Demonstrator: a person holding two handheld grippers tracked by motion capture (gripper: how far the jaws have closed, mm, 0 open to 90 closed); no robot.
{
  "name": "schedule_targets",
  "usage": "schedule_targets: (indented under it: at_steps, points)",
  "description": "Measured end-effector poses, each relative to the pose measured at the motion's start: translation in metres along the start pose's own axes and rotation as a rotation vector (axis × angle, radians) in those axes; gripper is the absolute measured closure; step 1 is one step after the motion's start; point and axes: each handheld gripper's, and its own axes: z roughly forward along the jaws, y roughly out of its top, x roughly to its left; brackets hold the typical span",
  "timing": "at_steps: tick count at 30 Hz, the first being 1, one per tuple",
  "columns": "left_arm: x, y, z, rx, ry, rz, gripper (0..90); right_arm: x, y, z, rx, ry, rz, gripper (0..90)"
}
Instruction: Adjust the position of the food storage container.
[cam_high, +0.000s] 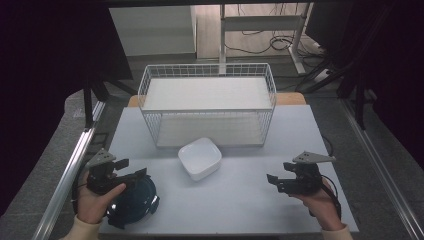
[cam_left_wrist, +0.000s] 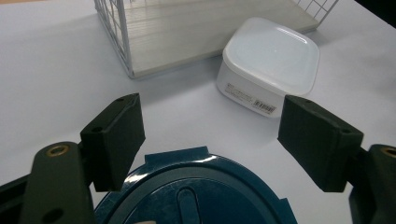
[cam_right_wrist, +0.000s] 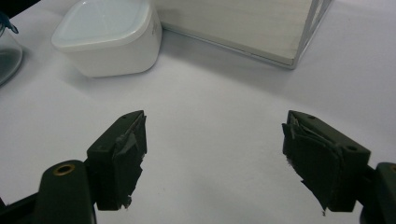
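Soft overhead light brightens the pale grey tabletop (cam_high: 240, 200); surroundings fall into darkness. Gripper views look slightly soft, with perhaps faint glare on the dark blue round plastic lid (cam_left_wrist: 191, 196).

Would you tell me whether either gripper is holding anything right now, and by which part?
Nothing is held. The left gripper is open above the dark blue lid, pads clear of it. The right gripper is open over bare table.

A round dark blue lid (cam_high: 134, 199) lies flat on the counter, near the white square box (cam_high: 200, 158), well apart.
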Motion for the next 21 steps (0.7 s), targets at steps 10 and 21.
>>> schedule_targets:
  at_steps: [10, 21]
  points:
    - [0.004, 0.002, -0.016, -0.004, 0.022, -0.022, 29.0, -0.001, 0.001, -0.002, -0.003, 0.018, 0.011, 21.8]
    - [0.022, -0.013, -0.037, 0.043, 0.042, -0.046, 44.6, -0.002, -0.001, 0.001, 0.010, 0.023, 0.019, 22.0]
